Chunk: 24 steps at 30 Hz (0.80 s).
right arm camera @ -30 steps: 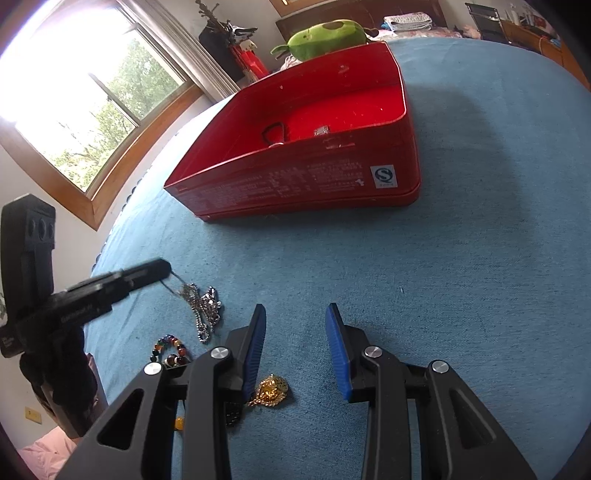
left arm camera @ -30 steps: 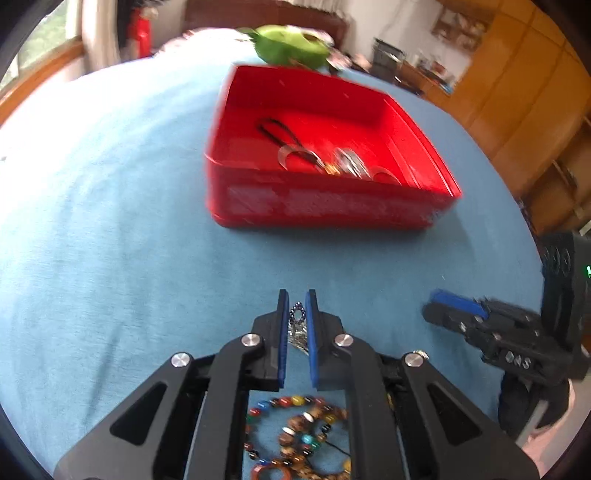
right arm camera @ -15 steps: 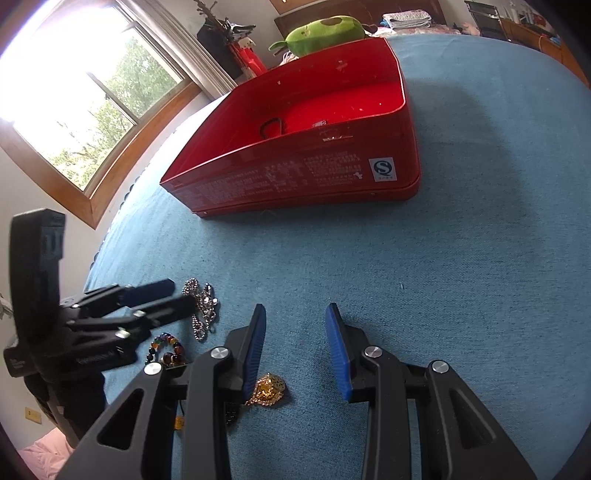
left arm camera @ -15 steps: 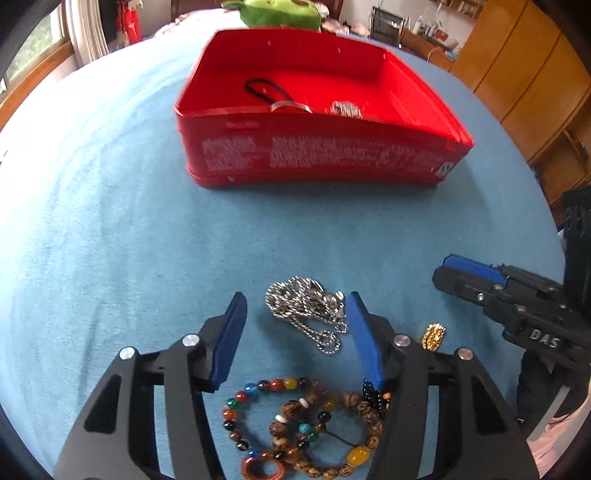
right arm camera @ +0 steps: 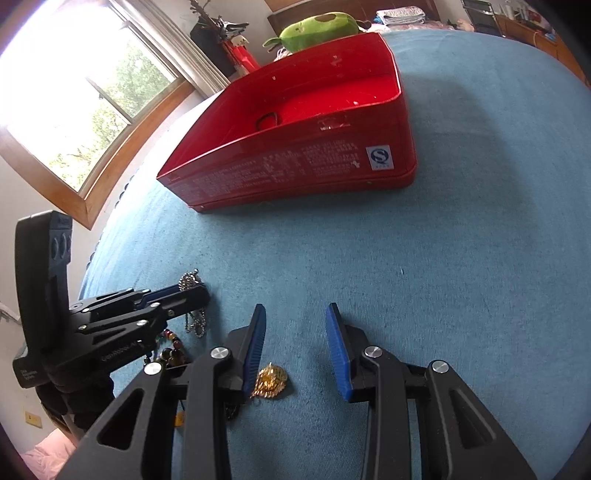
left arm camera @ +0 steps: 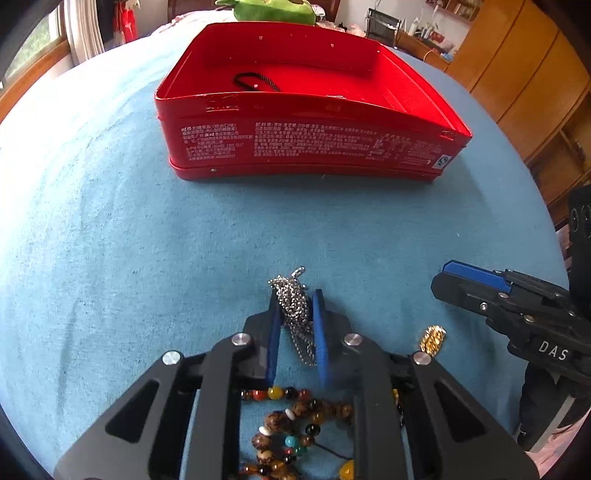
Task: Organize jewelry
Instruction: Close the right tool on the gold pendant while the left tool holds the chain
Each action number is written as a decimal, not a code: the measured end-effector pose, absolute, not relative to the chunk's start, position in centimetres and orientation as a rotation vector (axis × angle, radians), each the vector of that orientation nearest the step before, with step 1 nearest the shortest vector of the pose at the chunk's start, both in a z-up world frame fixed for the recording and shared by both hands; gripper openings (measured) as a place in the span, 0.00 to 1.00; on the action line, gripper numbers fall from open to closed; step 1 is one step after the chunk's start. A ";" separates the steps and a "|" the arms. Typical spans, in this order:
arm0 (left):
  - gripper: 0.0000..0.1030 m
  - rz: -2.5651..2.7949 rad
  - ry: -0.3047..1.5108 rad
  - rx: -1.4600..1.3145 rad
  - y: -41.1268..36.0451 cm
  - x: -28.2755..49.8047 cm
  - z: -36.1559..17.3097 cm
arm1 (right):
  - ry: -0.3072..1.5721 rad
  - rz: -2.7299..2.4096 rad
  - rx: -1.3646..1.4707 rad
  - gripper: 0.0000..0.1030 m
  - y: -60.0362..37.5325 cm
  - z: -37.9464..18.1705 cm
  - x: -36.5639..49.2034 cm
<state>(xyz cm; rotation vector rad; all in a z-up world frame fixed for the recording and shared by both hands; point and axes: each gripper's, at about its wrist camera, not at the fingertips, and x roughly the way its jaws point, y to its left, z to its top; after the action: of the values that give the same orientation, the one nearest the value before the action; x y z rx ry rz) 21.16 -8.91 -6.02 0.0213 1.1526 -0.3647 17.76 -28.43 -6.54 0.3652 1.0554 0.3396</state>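
While our left gripper [left arm camera: 295, 317] closes on the chain [left arm camera: 293, 306] and the right [right arm camera: 295, 347] idles parted and empty, loose loops at six o'clock may snag the beads [left arm camera: 291, 424].

One red tin [left arm camera: 310, 144] stood toward the far edge of the blue cloth [left arm camera: 110, 240]. One black cord loop [left arm camera: 255, 82] lay inside it. One silver chain [left arm camera: 293, 306], one gold pendant [right arm camera: 269, 380] and one heap of coloured bead bracelets [left arm camera: 295, 424], number uncertain, lay at the near edge. Two grippers: left gripper [left arm camera: 295, 299], right gripper [right arm camera: 295, 321]. One green plush toy [right arm camera: 317, 29] sat beyond the tin.
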 end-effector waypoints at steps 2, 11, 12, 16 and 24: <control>0.14 -0.380 1.155 0.015 -8.7 20.9 -5.9 | 1.065 0.325 0.375 0.36 -28.4 -6.3 17.0; 0.14 -0.403 1.147 0.011 -8.1 20.3 -5.6 | 1.129 0.285 0.442 0.43 -28.0 -6.8 13.9; 0.14 -0.400 1.142 0.013 -8.0 20.1 -5.5 | 1.140 0.280 0.444 0.43 -27.7 -7.0 13.8; 0.14 -0.402 1.129 0.009 -7.6 19.5 -5.0 | 1.142 0.232 0.422 0.41 -27.1 -7.0 13.9; 0.14 -0.418 1.110 0.002 -7.0 18.7 -4.3 | 1.109 0.197 0.245 0.16 -24.0 -7.0 14.5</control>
<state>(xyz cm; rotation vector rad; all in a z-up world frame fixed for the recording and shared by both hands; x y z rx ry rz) 18.69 -6.98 -4.25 0.0025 1.1098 -0.4184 14.49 -23.99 -7.02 0.2449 1.1089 0.1966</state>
